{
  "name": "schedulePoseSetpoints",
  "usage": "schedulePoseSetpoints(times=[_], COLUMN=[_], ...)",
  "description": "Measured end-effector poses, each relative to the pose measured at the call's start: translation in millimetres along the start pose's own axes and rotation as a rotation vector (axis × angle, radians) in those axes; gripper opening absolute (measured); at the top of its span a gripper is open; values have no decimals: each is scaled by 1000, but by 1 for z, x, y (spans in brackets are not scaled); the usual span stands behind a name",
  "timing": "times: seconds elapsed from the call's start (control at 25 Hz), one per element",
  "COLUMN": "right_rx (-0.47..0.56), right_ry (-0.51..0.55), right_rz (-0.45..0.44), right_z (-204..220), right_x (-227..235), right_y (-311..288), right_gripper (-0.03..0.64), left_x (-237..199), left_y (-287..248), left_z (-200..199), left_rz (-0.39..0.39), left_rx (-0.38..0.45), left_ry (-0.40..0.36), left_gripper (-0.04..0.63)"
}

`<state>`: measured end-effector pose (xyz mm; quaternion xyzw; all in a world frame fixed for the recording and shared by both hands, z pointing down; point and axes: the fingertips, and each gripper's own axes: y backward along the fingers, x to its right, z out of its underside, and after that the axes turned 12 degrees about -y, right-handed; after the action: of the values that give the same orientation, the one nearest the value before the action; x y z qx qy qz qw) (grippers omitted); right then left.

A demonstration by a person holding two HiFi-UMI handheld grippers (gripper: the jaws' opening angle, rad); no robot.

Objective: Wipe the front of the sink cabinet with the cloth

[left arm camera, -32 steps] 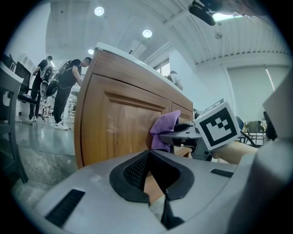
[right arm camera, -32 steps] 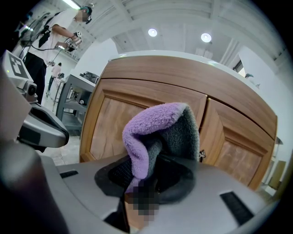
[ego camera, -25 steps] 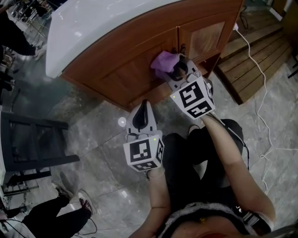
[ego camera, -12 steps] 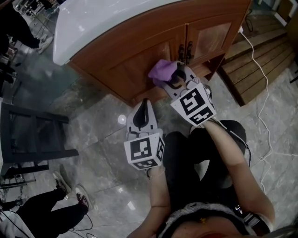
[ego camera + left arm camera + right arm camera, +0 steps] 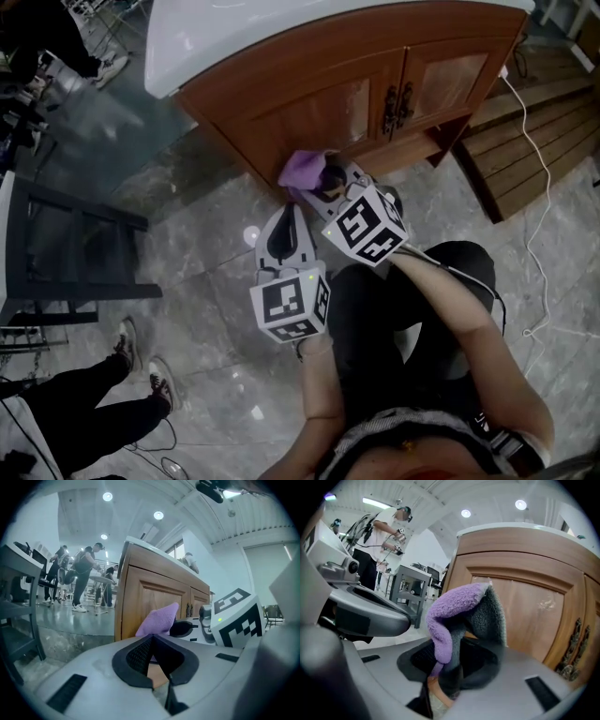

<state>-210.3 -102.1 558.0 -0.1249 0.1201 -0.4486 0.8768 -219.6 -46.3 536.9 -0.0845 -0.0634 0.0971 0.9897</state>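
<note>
Purple cloth (image 5: 302,169), pinched by the right gripper (image 5: 328,178), is touching the sink cabinet (image 5: 309,84) low on its front; the left gripper (image 5: 290,214) is hovering near the cabinet, jaws pressed together.

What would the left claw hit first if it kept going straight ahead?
Most likely the cloth held in the right claw; the cabinet front lies behind it, though depth is unclear.

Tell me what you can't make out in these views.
- Head view: whether the cloth touches the cabinet; the right tongs and the cloth itself cover that spot.
- Right gripper view: the lower part of the door, behind the cloth; the handles, blurred at the lens rim.
- Every view: dirt on the cabinet, too small to see.
</note>
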Motion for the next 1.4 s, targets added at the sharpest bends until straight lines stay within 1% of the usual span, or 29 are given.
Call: schedulePoseSetpoints(times=[0.2,0.44,0.56,0.88,1.16,1.4], right_rx=[0,-12,-16,-19,-23,-27], right_ry=[12,3,0,24,21,39], right_rz=[-33,-44,-34,-34,-43,-29], right_z=[-1,4,6,6,6,8], right_x=[-20,-32,-32,-32,-30,-25], right_y=[-22,-47,-54,-55,-54,-50], right_gripper=[166,166,166,166,166,166], left_x=[-13,-26,-30,-36,-33,-32], left_y=[8,15,15,13,11,10], left_z=[6,12,16,25,25,23], left_rz=[-35,-66,-72,-76,-72,-74], left_rx=[-22,-45,-52,-73,-68,-66], left_ry=[-3,-8,-7,0,8,5], left_gripper=[0,0,0,0,0,0])
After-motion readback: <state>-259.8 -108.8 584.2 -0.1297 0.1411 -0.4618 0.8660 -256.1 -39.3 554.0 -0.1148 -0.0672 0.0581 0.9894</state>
